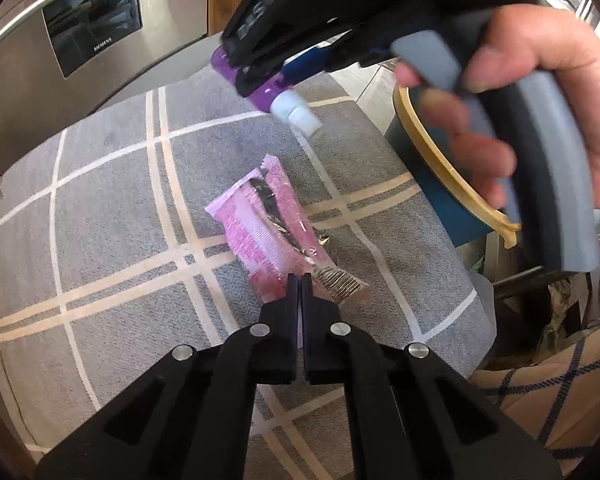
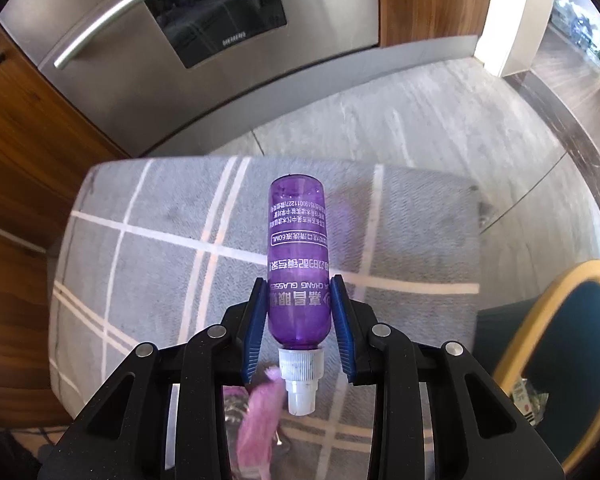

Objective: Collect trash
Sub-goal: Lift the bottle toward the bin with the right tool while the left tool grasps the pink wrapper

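Right claw (image 2: 300,312) carries purple bottle (image 2: 297,264); left claw (image 1: 300,280) pinches pink wrapper (image 1: 268,224).

Bottle clamped mid-body, nozzle toward camera, probably bound for bin (image 2: 540,320) lower right. Wrapper lies frame centre on grey checked cloth (image 1: 100,220); left fingers closed on its near end.

Left hand-held gripper (image 1: 300,280) fingers pressed together, tips at near end of pink wrapper (image 1: 268,236) lying on grey checked cushion (image 1: 112,208). Right hand-held gripper (image 1: 260,80) above, clamping purple spray bottle (image 1: 278,98), white cap toward blue bin (image 1: 440,184) with yellow rim.
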`<action>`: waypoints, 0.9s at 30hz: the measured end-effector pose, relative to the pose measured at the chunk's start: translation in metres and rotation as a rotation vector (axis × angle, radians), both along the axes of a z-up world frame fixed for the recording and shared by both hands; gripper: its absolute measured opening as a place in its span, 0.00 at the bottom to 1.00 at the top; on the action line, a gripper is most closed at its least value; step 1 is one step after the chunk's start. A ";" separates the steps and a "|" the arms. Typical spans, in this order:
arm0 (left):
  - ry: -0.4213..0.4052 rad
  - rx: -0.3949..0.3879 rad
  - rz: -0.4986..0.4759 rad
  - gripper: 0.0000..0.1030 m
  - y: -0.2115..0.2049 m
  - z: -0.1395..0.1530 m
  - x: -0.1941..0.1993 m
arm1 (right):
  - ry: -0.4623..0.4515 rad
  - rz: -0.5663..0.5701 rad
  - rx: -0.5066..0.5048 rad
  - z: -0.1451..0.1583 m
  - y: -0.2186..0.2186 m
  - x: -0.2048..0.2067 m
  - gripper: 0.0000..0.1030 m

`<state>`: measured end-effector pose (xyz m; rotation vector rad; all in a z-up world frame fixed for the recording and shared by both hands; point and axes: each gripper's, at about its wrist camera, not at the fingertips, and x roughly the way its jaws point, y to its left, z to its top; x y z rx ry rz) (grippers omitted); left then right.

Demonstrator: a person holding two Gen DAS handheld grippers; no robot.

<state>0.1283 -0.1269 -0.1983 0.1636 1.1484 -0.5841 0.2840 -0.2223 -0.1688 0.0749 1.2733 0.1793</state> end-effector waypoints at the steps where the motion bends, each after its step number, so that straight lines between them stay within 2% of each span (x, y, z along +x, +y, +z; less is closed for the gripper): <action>1: -0.005 -0.002 0.001 0.01 0.000 0.002 0.000 | -0.008 -0.006 0.005 0.004 -0.003 -0.002 0.32; 8: -0.060 -0.007 -0.005 0.00 0.000 0.022 -0.005 | -0.048 -0.079 0.014 0.034 -0.037 -0.022 0.32; 13: -0.048 0.003 0.000 0.00 0.000 0.026 -0.011 | -0.080 -0.122 0.020 0.056 -0.052 -0.039 0.32; 15: -0.024 0.001 0.012 0.06 0.000 0.022 -0.008 | -0.105 -0.142 0.040 0.070 -0.058 -0.047 0.32; 17: -0.033 0.006 0.013 0.28 -0.002 0.022 -0.008 | -0.131 -0.160 0.062 0.083 -0.065 -0.056 0.32; 19: -0.045 0.008 0.018 0.43 -0.005 0.023 -0.006 | -0.154 -0.161 0.055 0.095 -0.070 -0.066 0.32; 22: -0.040 0.031 0.039 0.51 -0.014 0.020 -0.003 | -0.183 -0.182 0.067 0.114 -0.081 -0.081 0.32; 27: -0.043 0.112 0.025 0.52 -0.035 0.000 0.000 | -0.233 -0.211 0.090 0.137 -0.102 -0.107 0.32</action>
